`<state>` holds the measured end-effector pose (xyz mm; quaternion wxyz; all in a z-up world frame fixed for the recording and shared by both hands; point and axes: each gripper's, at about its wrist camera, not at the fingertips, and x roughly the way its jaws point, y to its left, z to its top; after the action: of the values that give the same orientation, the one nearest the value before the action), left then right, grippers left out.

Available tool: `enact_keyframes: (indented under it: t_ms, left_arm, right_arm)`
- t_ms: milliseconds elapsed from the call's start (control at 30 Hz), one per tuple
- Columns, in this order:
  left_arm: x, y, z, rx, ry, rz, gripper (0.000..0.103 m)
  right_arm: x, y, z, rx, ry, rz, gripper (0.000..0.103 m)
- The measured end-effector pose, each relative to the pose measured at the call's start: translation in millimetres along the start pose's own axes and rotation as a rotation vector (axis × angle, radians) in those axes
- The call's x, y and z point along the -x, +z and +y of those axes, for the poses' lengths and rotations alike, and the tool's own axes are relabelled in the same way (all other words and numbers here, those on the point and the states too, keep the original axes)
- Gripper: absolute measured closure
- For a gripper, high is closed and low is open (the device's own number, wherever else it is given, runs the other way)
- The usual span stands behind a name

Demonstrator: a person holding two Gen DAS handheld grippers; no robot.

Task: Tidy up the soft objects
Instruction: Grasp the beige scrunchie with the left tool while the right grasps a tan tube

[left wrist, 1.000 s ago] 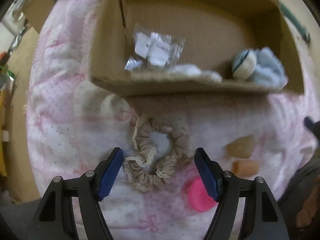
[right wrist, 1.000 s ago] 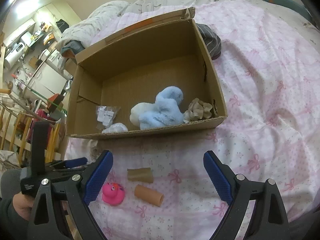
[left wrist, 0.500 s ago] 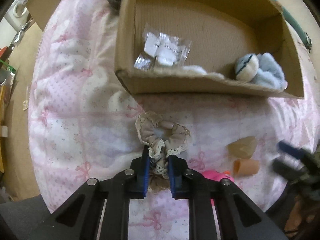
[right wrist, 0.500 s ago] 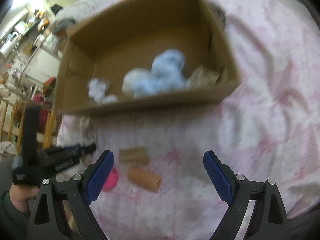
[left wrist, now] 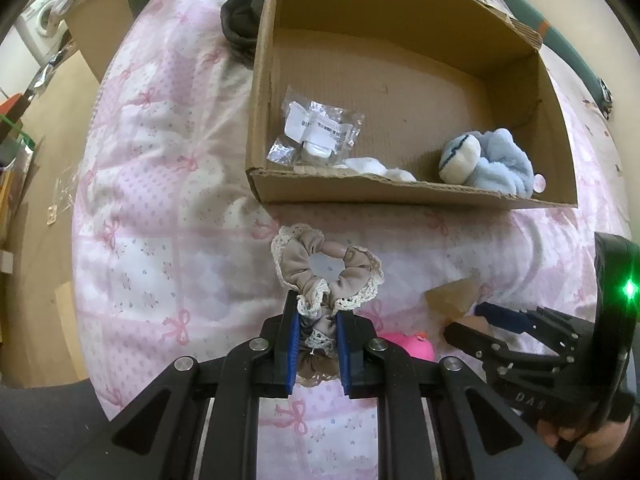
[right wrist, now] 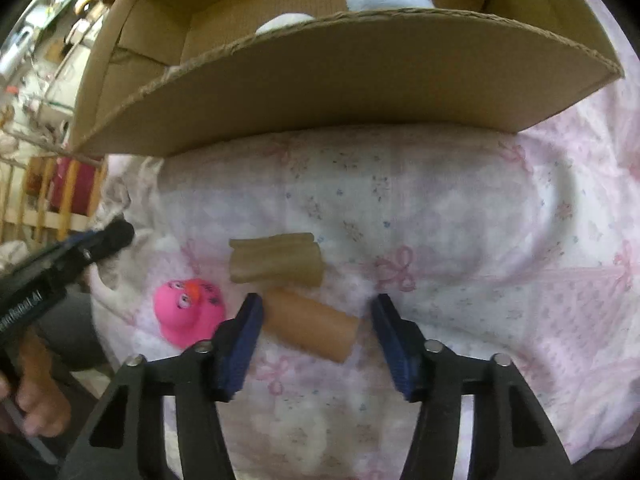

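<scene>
**Me:** Left wrist view, entry: my left gripper (left wrist: 316,344) is clamped on the near edge of the beige lace scrunchie (left wrist: 326,272). Blue pads nearly together, fabric bunched between them. The rest of the loop hangs forward over the pink bedspread (left wrist: 160,208), just short of the cardboard box (left wrist: 400,194).

**Observer:** Lifted, or lying on the bed?

**Me:** Cannot tell for certain; the far loop looks close to the cloth. I judge the step as grasp made, carry pending.

**Observer:** Box contents?

**Me:** Plastic packet (left wrist: 318,134), something white beside it, blue plush toy (left wrist: 488,162). All sit along the near wall.

**Observer:** Right side?

**Me:** Right gripper (right wrist: 316,332) is low over the bedspread, jaws partly open and straddling the orange tube (right wrist: 312,328). Pads are near each end; contact not confirmed. The olive ribbed piece (right wrist: 276,258) lies just beyond, the pink rubber duck (right wrist: 188,312) to the left of the tube.

**Observer:** Pose?

**Me:** Left tool points forward and down at the box front. Right tool is pitched steeply down; the box wall fills the top of its view.

**Observer:** Next move?

**Me:** Probably raise the scrunchie over the near wall and release in the bare floor behind the packet. The right needs to close squarely, since the tube lies slanted and may roll.
</scene>
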<state>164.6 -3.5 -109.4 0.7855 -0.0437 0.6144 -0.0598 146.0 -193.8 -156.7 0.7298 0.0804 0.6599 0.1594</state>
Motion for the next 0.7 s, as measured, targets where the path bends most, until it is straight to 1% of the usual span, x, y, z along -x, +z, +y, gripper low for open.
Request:
enact_keyframes:
  t_ms: [100, 167, 200, 300, 400, 633, 700]
  left_arm:
    - [-2, 1, -4, -0.004, 0.009, -0.004, 0.088]
    - [-2, 0, -5, -0.002, 0.009, -0.004, 0.088]
    - [-1, 0, -5, -0.001, 0.008, -0.006, 0.088]
    - [4, -2, -4, 0.002, 0.005, -0.019, 0.088]
    - [12, -5, -3, 0.005, -0.008, -0.03, 0.088]
    - [35, -10, -6, -0.017, -0.034, -0.073, 0.088]
    - [42, -12, -6, -0.023, -0.031, -0.092, 0.088]
  right_arm:
    - [1, -3, 6, 0.043, -0.055, -0.007, 0.059]
    - [2, -6, 10, 0.063, -0.057, -0.006, 0.076]
    - [2, -9, 12, 0.072, -0.056, -0.005, 0.089]
    - [3, -18, 26, 0.113, -0.064, -0.019, 0.092]
    - [13, -24, 34, 0.122, -0.031, -0.042, 0.093]
    - [51, -38, 32, 0.028, 0.099, -0.156, 0.093]
    - [60, -40, 33, 0.009, 0.12, -0.18, 0.093]
